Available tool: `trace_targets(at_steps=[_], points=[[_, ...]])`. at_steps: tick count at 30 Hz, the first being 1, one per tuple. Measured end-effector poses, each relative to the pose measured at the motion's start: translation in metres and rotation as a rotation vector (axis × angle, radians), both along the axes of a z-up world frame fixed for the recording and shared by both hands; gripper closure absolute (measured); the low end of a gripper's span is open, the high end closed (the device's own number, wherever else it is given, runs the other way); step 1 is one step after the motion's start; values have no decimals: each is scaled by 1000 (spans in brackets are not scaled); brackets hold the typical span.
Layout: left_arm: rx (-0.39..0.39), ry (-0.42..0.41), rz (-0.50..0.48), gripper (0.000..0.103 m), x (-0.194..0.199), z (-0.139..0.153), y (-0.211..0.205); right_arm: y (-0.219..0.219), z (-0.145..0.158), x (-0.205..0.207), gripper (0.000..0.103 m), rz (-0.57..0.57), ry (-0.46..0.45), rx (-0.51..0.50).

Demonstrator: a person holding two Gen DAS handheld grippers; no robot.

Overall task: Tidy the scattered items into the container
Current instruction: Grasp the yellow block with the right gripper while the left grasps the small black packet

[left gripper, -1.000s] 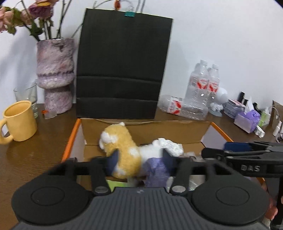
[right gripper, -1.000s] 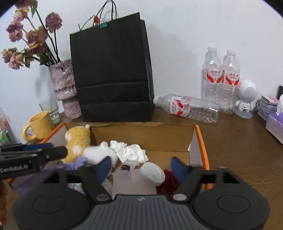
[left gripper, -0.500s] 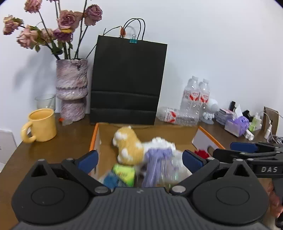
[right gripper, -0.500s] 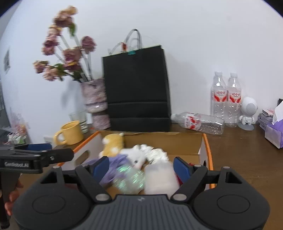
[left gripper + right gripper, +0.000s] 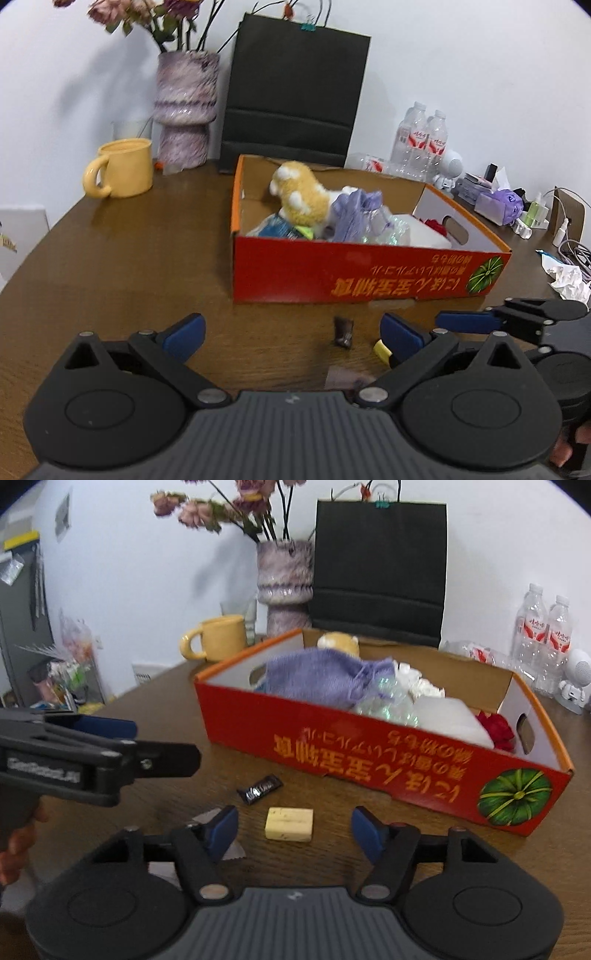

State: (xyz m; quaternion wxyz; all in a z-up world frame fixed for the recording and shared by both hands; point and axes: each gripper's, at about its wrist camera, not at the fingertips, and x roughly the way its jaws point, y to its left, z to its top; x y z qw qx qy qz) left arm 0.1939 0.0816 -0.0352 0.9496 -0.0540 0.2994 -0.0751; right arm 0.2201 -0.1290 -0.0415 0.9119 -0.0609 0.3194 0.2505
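Observation:
The red cardboard box (image 5: 369,275) (image 5: 373,753) holds a yellow plush toy (image 5: 299,192), a purple knitted cloth (image 5: 317,677), crumpled plastic and other items. On the table in front of it lie a pale yellow block (image 5: 289,823) (image 5: 381,350), a dark candy wrapper (image 5: 259,788) (image 5: 343,331) and a silvery wrapper (image 5: 233,852). My right gripper (image 5: 295,829) hovers low with the block between its closing jaws, and the pads do not touch it. My left gripper (image 5: 291,332) stands wide open over the table near the dark wrapper, holding nothing.
Behind the box stand a black paper bag (image 5: 295,96), a purple vase (image 5: 184,110) and a yellow mug (image 5: 122,173). Water bottles (image 5: 546,635) and small clutter fill the right. A crumpled white tissue (image 5: 569,280) and cables lie at the right edge.
Both grippers drew back from over the box to the table in front of it. The left opened wide and left the purple cloth in the box. The right jaws narrowed around the yellow block.

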Motion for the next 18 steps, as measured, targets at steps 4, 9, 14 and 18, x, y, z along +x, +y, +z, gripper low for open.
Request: trace_targets(at_steps=[4,9,14,18], points=[[1,5,-15,0,5,-5,-5,2,-8,4,74,-17,43,-12],[30,33,-81,10,23,-15,-33,-22,-10,3,75,-83,47,19],[131,61,-115,58,37,-25,-64,-51,-10,5,75,-145,44,38],[187,67,-133,90,35,-28,-75,-62,-9,10,75,-167,49,64]])
